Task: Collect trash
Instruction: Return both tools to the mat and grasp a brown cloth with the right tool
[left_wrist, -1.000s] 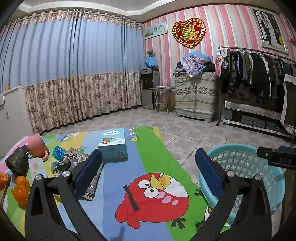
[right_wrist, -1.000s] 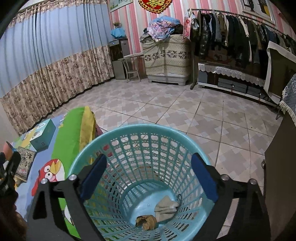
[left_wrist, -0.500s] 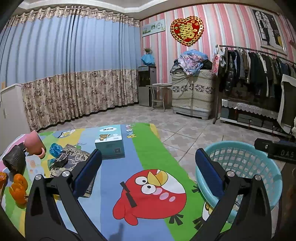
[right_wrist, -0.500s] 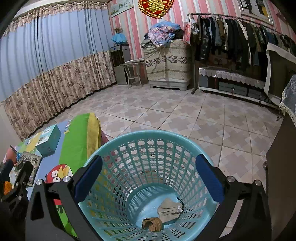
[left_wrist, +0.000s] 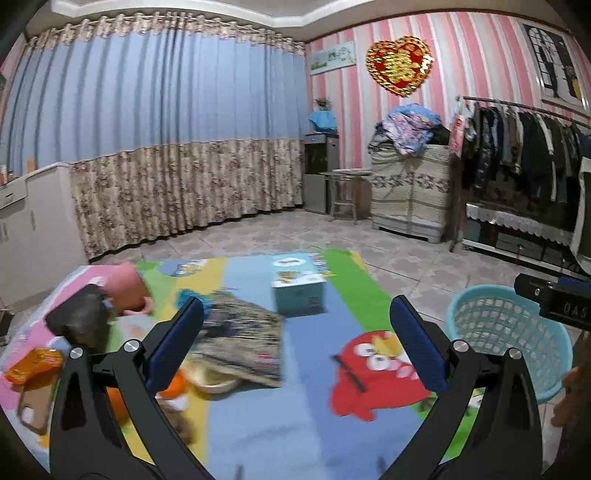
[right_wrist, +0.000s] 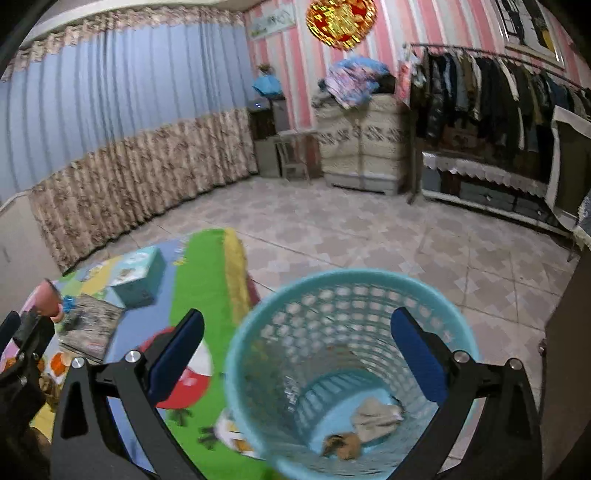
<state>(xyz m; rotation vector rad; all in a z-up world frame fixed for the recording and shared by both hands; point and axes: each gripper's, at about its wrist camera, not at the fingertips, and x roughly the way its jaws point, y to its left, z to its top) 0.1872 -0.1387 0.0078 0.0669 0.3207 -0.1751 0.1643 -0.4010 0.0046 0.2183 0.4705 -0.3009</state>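
A light blue mesh basket (right_wrist: 258, 332) stands on the tiled floor beside a cartoon-print table; it also shows in the left wrist view (left_wrist: 476, 314). Inside lie a crumpled beige paper (right_wrist: 376, 413) and a brown scrap (right_wrist: 341, 443). My right gripper (right_wrist: 297, 354) is open and empty above the basket's mouth. My left gripper (left_wrist: 295, 343) is open and empty above the table (left_wrist: 306, 369). At the table's left lie an orange wrapper (left_wrist: 33, 365), orange peel pieces (left_wrist: 177, 384), a dark crumpled lump (left_wrist: 79, 321) and a blue wrapper (left_wrist: 184, 295).
On the table also sit a teal tissue box (left_wrist: 298, 291), a patterned booklet (left_wrist: 240, 339), a pink cup (left_wrist: 127, 288) and a phone (left_wrist: 35, 402). A clothes rack (right_wrist: 498, 122), a covered cabinet (right_wrist: 364, 144) and a curtain (left_wrist: 166, 147) line the room.
My left gripper has swung left over the table, bringing the clutter closer. My right gripper has shifted left, so the basket now sits to the right in its view.
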